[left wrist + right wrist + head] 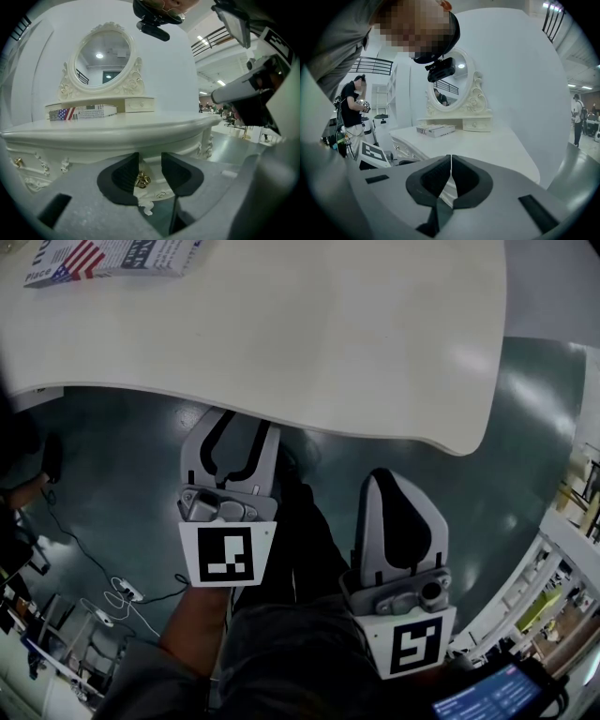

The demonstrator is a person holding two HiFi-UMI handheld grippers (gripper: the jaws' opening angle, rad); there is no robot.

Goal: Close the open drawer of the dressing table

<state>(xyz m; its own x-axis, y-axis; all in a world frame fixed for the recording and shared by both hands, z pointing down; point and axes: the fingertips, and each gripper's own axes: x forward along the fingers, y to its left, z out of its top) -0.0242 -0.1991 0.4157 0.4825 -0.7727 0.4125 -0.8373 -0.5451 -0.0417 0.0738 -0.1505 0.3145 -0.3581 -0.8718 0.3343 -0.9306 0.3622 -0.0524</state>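
Under the white top of the dressing table [281,343], our left gripper [150,161] stood partly open, the drawer's gold knob [142,179] between its jaws. Our right gripper [451,161] was closed and empty over the grey-green floor [122,493].

the dressing table [281,334] has a smooth cream painted top with a soft sheen. the knob [142,179] on its carved front is shiny gold-coloured metal. the left gripper [150,160] and right gripper [451,161] are matt grey plastic with black ribbed pads [124,176]. the floor [525,427] is glossy grey-green.
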